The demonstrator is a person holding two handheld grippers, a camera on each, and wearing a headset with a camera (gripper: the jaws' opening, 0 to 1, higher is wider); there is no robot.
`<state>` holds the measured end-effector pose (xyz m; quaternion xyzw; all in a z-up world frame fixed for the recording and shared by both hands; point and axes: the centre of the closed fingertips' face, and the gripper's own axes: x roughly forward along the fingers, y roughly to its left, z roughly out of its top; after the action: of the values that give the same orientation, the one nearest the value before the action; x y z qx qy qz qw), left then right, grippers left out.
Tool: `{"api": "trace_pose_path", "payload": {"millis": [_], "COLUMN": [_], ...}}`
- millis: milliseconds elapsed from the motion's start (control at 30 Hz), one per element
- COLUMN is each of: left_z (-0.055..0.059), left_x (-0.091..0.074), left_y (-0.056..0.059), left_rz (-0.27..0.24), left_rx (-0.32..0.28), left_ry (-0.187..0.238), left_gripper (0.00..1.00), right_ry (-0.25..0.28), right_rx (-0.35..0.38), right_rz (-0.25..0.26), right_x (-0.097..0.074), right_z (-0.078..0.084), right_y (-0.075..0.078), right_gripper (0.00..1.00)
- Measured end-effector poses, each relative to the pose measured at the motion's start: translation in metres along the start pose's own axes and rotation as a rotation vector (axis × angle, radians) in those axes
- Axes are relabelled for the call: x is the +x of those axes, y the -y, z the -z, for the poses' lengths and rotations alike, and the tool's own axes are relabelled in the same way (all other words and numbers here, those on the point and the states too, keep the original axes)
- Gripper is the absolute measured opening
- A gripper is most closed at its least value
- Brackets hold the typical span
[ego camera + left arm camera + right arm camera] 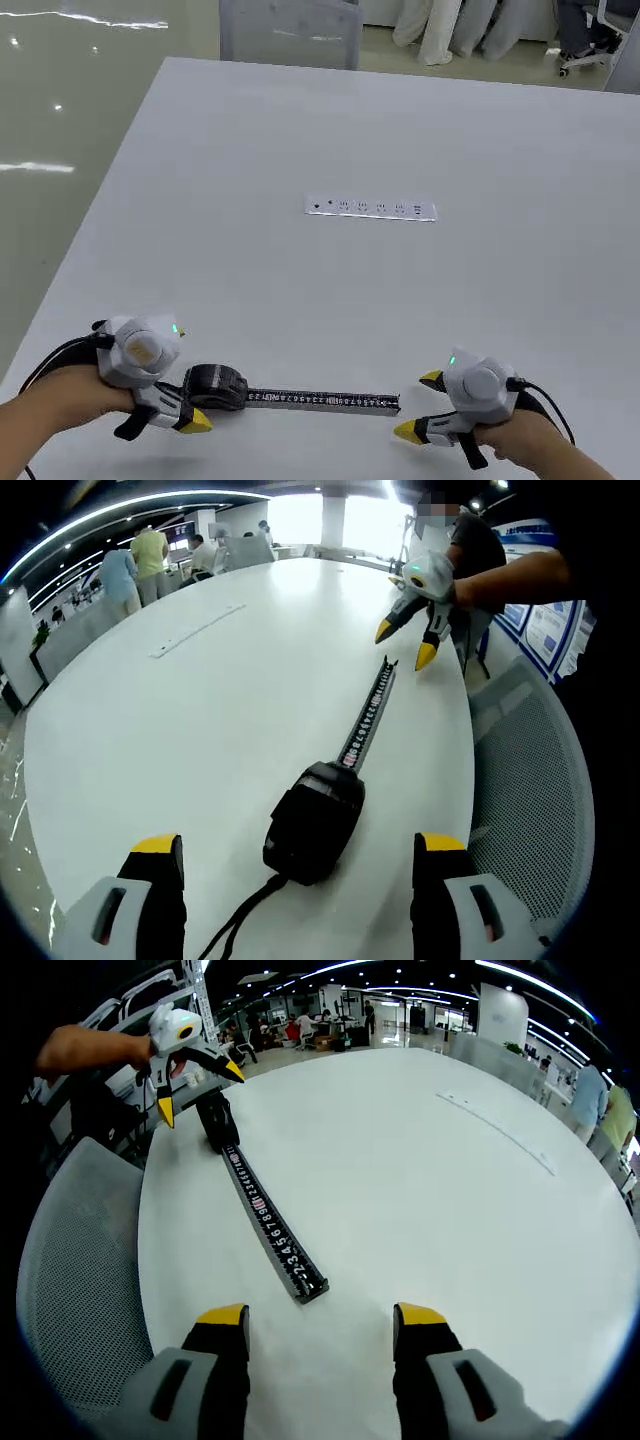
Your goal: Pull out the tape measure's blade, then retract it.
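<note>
A black tape measure (pixel 215 387) lies near the table's front edge, its blade (pixel 325 401) drawn out flat to the right. My left gripper (pixel 190 405) stands open around the case (pixel 315 820), its yellow fingertips (pixel 158 845) wide apart and off the case's sides. The blade (pixel 366 716) runs away from the case toward the right gripper (pixel 412 645). My right gripper (pixel 420 405) is open just past the blade's hooked end (pixel 310 1288), with nothing between its fingers. In the right gripper view the blade (pixel 265 1225) leads back to the case (pixel 215 1120) and the left gripper (pixel 195 1060).
A white socket strip (pixel 370 208) is set into the white table (pixel 300 290) at mid-depth. A grey chair (pixel 290 30) stands at the far edge. A mesh chair (pixel 70 1260) sits close at the near edge. People stand in the background.
</note>
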<state>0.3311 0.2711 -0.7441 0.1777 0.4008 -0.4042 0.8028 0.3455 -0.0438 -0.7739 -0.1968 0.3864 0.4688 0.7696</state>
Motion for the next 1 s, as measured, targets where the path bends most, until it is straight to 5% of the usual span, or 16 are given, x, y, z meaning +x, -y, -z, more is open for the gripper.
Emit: {"api": "trace_pose_path", "payload": {"millis": [200,300,333,400,667,800,1000], "left_z": [0.003,-0.002,-0.001,0.008,0.031,0.031,0.043], "left_x": [-0.009,-0.018,-0.021,-0.024,-0.039,-0.051,-0.048], "left_y": [0.000,-0.004,-0.001,-0.002,0.007,0.006,0.022], "left_rz": [-0.047,-0.108,-0.101,-0.119,-0.148,-0.196,-0.208], "left_rx": [-0.140,-0.121,-0.169,-0.178,-0.296,-0.355,-0.304], "left_ry": [0.124,0.219,0.255,0.242,0.309,0.395,0.363], "left_gripper": [0.98,1.00,1.00,1.00,1.00,1.00,1.00], "right_ry": [0.099,0.147,0.155,0.160,0.204,0.223,0.267], "right_rx": [0.058,0.068,0.073,0.082,0.131,0.141,0.125], "right_rz": [0.067,0.105,0.106,0.117,0.158,0.179,0.191], "right_x": [-0.013,-0.022,-0.024,-0.027,-0.041,-0.048,-0.060], "right_z": [-0.004,-0.004,-0.001,0.002,0.019,0.025,0.025], "right_y": [-0.001,-0.002,-0.004,-0.006,-0.016,-0.020,-0.031], "right_gripper": [0.75,0.80,0.83,0.86,0.99,0.99,1.00]}}
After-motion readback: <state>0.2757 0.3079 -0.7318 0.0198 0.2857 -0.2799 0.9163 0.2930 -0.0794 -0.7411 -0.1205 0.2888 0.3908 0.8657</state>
